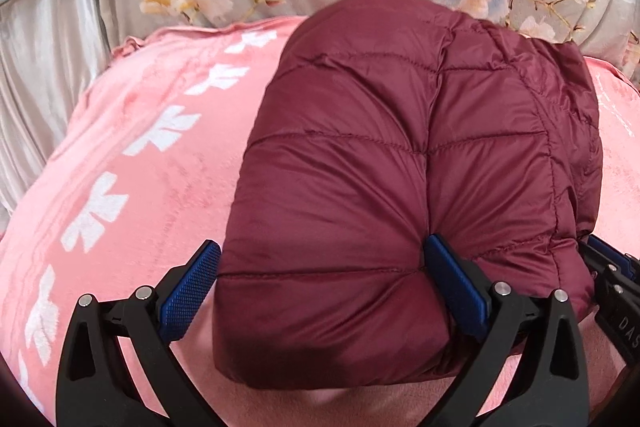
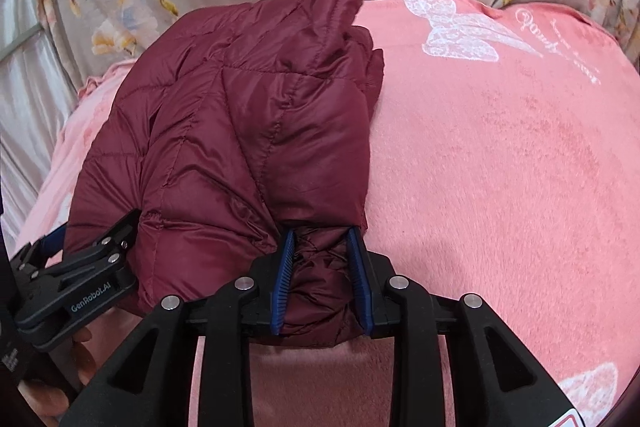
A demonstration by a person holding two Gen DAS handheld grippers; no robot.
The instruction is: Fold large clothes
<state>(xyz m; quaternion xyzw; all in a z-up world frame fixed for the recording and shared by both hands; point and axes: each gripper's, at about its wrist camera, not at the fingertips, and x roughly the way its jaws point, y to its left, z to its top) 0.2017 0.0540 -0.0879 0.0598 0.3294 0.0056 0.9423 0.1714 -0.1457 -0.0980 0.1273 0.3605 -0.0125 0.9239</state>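
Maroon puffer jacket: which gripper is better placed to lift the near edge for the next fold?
Probably right. The right gripper is clamped on a bunch of the jacket at its near edge. The left gripper only straddles it, wide open.

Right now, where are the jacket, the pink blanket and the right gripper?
jacket (image 1: 384, 155): left wrist view, on the quilted top panel.
pink blanket (image 2: 500, 155): right wrist view, on bare plush right of the jacket.
right gripper (image 2: 322, 279): right wrist view, between the jaws, which pinch the jacket's near edge.
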